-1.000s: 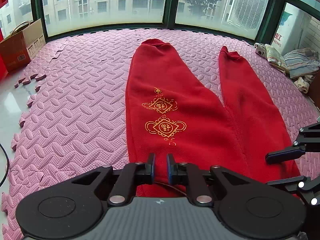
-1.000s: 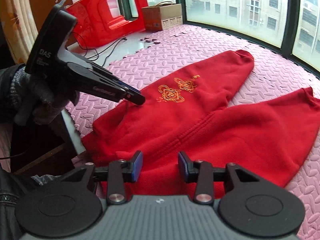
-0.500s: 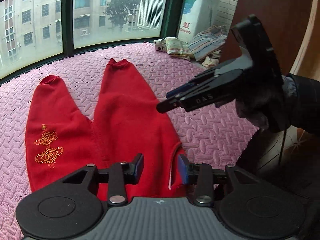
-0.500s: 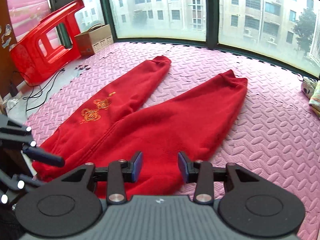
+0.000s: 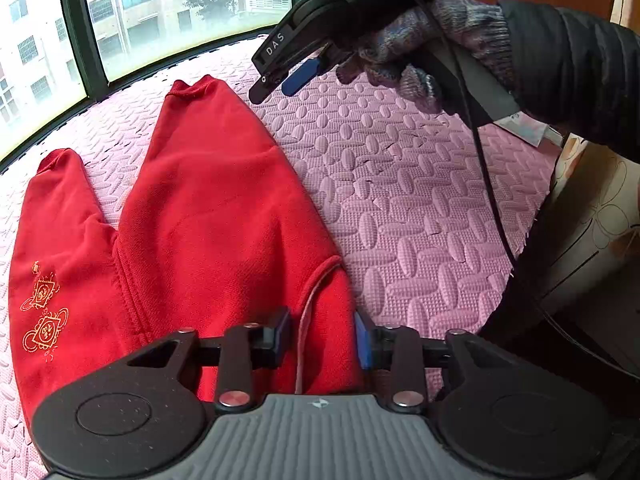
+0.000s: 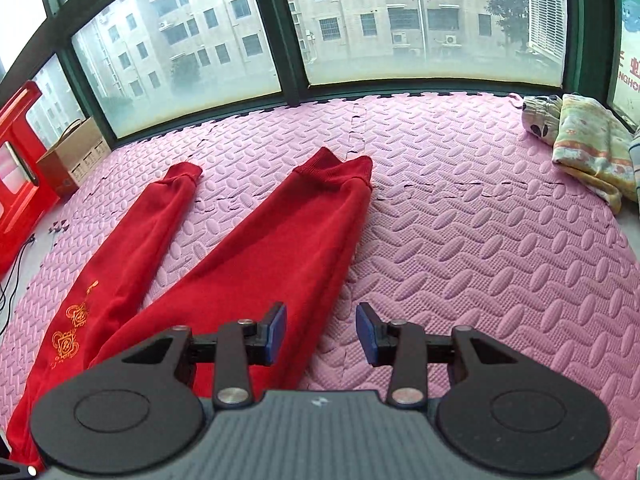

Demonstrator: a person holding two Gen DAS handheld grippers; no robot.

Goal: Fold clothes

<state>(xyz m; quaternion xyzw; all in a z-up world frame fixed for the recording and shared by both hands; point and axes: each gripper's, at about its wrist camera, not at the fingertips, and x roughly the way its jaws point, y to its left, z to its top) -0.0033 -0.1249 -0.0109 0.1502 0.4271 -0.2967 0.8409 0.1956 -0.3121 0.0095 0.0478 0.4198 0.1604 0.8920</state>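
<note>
Red trousers (image 5: 208, 216) with gold embroidery lie flat on the pink foam mat (image 5: 400, 184), legs spread away from me. My left gripper (image 5: 322, 338) is open, its jaws on either side of the waistband's right corner with a pale drawstring. My right gripper (image 6: 320, 332) is open and empty over the right edge of the right trouser leg (image 6: 280, 248). In the left wrist view the right gripper (image 5: 286, 80) is held by a gloved hand above the mat, jaws open.
Green-framed windows (image 6: 288, 32) bound the mat's far side. A pile of folded clothes (image 6: 580, 148) lies at the far right. A cardboard box (image 6: 74, 158) and a red plastic chair (image 6: 18, 168) stand at the left. A dark cabinet (image 5: 592, 240) is to the right.
My left gripper opened and swung from the waistband's middle to its right corner. My right gripper rose and turned right, from above the trouser seat to the right leg's edge.
</note>
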